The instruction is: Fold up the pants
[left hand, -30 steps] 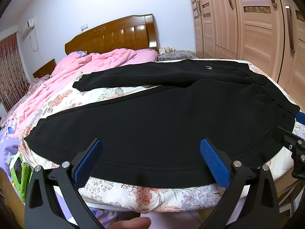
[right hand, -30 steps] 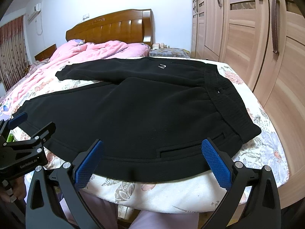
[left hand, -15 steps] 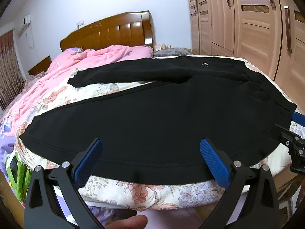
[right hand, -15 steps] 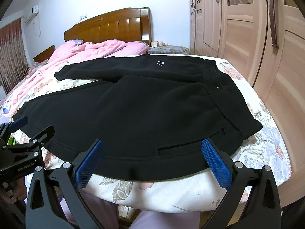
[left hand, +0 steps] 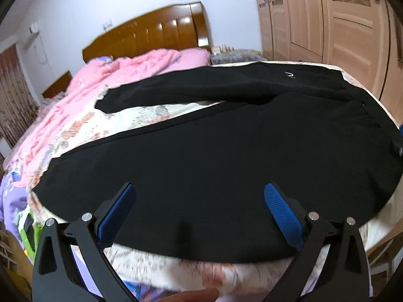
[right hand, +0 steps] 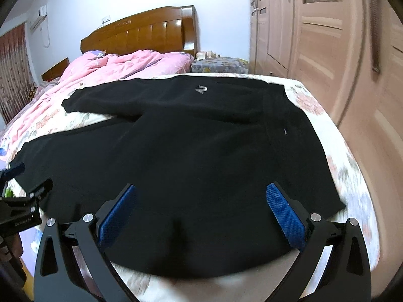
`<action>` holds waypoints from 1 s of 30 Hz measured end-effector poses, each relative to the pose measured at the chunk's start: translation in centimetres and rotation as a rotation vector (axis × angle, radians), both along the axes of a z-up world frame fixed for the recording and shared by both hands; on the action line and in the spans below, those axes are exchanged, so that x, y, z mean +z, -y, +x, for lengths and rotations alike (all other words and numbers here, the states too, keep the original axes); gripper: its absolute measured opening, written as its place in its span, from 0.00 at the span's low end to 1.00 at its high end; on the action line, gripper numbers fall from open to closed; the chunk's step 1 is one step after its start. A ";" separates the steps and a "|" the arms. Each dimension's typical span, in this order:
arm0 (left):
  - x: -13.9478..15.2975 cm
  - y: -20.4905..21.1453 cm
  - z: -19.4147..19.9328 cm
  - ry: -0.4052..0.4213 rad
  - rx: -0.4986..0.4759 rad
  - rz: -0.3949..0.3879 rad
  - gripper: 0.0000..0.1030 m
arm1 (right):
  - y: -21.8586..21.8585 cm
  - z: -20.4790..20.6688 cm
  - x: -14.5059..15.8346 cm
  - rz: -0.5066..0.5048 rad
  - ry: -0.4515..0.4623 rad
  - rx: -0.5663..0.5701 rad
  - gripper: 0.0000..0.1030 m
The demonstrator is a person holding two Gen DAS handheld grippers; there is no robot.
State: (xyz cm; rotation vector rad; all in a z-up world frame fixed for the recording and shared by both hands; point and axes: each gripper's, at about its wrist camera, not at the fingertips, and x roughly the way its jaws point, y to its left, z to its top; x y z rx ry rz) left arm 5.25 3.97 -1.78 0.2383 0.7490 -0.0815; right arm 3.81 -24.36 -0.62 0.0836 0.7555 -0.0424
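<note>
While the pants (left hand: 214, 156) lie spread flat, left gripper (left hand: 200, 211) and right gripper (right hand: 201, 210) hover over their near edge, jaws wide, holding nothing.

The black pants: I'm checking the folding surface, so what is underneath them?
The black pants lie spread on a floral bedsheet, which shows around their edges and between the legs. Whatever lies directly beneath the fabric is covered.

Left gripper (left hand: 200, 202), right gripper (right hand: 201, 203): black frames, blue ribbed pads (right hand: 284, 214), silver screws.
</note>
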 end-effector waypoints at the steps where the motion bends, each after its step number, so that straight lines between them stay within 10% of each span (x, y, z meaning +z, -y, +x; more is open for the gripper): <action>1: 0.1 0.0 1.1 -0.012 -0.011 0.000 0.99 | 0.4 1.2 0.3 -0.006 -0.008 0.007 0.96; 9: 1.8 2.1 10.2 -0.058 -0.141 0.067 0.99 | 4.7 15.1 2.1 -0.042 -0.050 0.104 0.96; 18: 2.5 4.3 22.9 -0.217 -0.424 -0.075 0.99 | 10.7 29.3 -1.3 -0.094 -0.084 0.292 0.96; 30: 1.6 5.7 41.7 -0.325 -0.612 -0.128 0.97 | 13.7 36.0 -4.5 -0.010 -0.277 0.476 0.88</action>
